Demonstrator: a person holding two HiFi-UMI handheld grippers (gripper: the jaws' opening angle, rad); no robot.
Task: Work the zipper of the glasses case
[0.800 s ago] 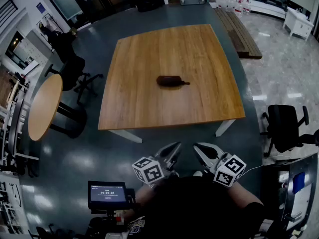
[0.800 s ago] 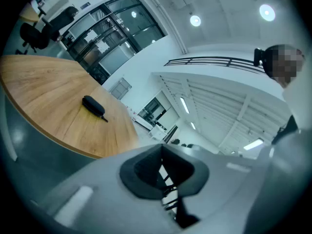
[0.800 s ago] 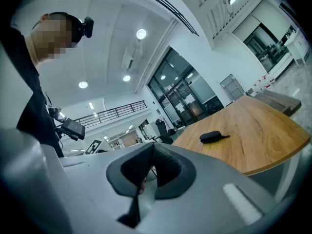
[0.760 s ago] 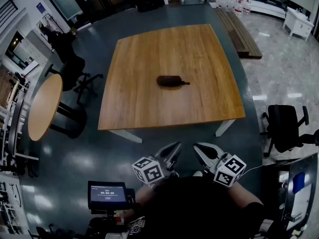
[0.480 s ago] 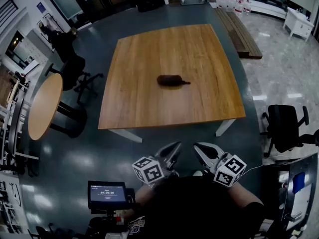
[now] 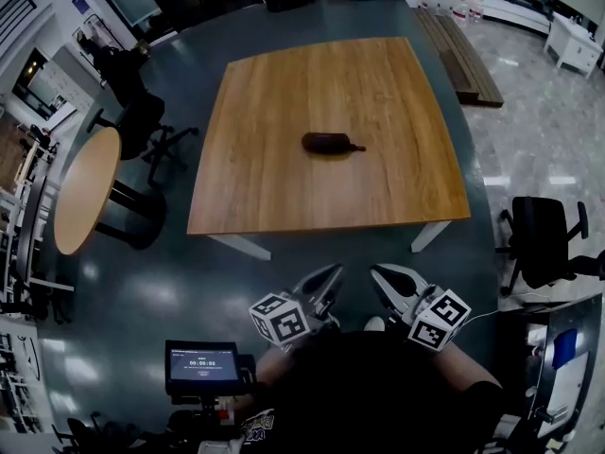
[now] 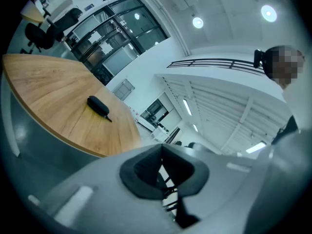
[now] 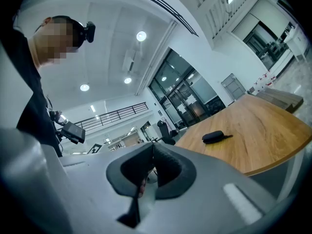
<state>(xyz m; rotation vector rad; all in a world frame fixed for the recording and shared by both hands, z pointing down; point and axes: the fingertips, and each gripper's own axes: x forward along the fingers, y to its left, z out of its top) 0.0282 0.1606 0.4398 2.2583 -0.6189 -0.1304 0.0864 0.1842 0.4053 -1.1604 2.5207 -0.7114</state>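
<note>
**Inspector:** Left tongs, condition?

**Recorder:** Closed tight. The dark pads meet edge to edge with nothing caught between them. In the head view they sit low, close in front of the person, over the floor and short of the near edge of the surface.

**Inspector:** Right tongs?

**Recorder:** Same finding: jaws drawn together, no object in them. They lie just beside the left pair, with the two sets of tips near each other but apart. Each pair carries a marker cube at its rear.

**Inspector:** Location of the glasses case?

**Recorder:** Lying flat near the middle of the wooden surface, well apart from both tongs. It is dark and oval, with its long axis running across the head view. A thin tail projects from its right end and rests on the wood. I cannot tell at this range how far the zipper is run.

**Inspector:** Surroundings?

**Recorder:** The floor is dark and glossy. A round table stands to the left, with a dark office chair near it. A black chair stands to the right of the surface. A small lit screen sits low on the left beside the person
</note>
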